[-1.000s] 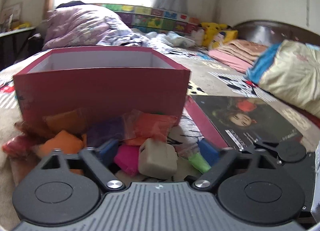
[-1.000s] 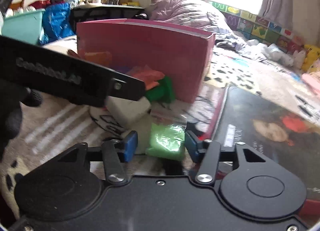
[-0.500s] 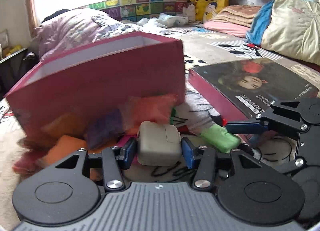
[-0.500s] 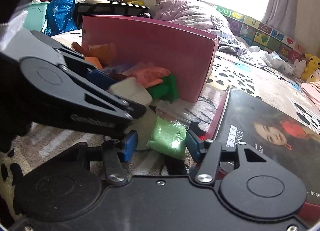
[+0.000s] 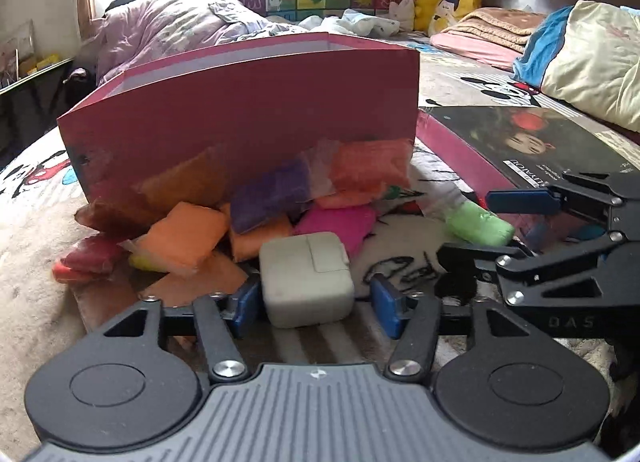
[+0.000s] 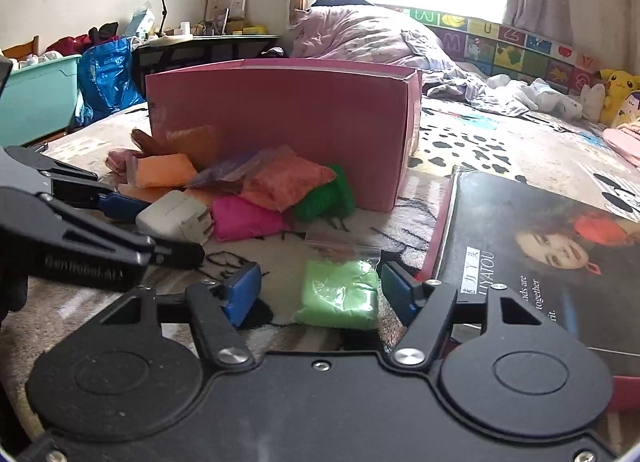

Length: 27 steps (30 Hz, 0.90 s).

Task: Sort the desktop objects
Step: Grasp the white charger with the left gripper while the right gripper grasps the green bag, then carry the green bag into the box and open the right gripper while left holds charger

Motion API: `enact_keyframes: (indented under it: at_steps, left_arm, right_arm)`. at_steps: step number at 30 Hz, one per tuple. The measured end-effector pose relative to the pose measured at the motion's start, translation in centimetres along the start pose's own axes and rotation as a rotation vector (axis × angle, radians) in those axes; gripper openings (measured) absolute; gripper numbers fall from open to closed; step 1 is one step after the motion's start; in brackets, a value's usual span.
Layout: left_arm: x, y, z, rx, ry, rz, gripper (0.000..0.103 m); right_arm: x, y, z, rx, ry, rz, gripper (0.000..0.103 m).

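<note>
White charger block (image 5: 306,278), squarish with rounded corners and folded plug, sits on the blanket at six o'clock of the pink box (image 5: 248,109). The left gripper (image 5: 316,304) is opening around it, pads clear; half a second ago they pinched it. The right gripper (image 6: 320,294) spreads too, off its pale-green pouch (image 6: 340,294).

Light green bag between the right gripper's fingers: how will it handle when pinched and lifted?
The light green bag looks soft and pillowy, so it will probably squash under the pads. Its clear plastic skin may be slippery. The empty zip flap at its top will likely flop. It seems light for its size.
</note>
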State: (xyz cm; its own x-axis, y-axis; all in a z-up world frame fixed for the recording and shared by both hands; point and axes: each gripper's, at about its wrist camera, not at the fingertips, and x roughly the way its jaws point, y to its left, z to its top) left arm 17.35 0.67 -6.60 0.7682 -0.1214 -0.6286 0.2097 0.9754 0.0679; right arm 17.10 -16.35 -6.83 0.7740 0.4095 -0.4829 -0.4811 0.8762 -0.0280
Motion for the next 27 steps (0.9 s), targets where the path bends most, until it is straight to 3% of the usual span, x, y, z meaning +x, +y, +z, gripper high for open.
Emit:
enact_keyframes:
  at_steps: [4, 5, 7, 9, 11, 18, 27]
  left_arm:
    - [-0.1, 0.4, -0.1, -0.039, -0.022, -0.003, 0.057]
    - [-0.1, 0.7, 0.1, -0.065, -0.026, -0.007, 0.047]
    - [0.0, 1.1, 0.3, -0.101, -0.030, -0.015, 0.044]
    - [-0.1, 1.4, 0.4, -0.125, -0.030, -0.019, 0.044]
    - [-0.2, 1.4, 0.6, -0.132, -0.032, -0.024, 0.044]
    - [-0.7, 1.7, 0.7, -0.177, -0.053, -0.065, 0.044]
    - [-1.0, 2.9, 0.9, -0.237, -0.070, -0.105, 0.044]
  right_arm:
    - [0.2, 0.0, 0.1, 0.013, 0.003, -0.014, 0.066]
    - [0.3, 0.2, 0.1, 0.003, 0.010, -0.023, 0.066]
    - [0.5, 0.7, 0.2, -0.024, 0.027, -0.046, 0.066]
    - [0.4, 0.9, 0.2, -0.043, 0.042, -0.048, 0.060]
    - [0.2, 1.1, 0.2, -0.053, 0.053, -0.046, 0.038]
    - [-1.5, 1.1, 0.1, -0.039, 0.071, -0.023, 0.038]
    - [-4.6, 0.5, 2.5, 0.003, 0.023, -0.012, 0.038]
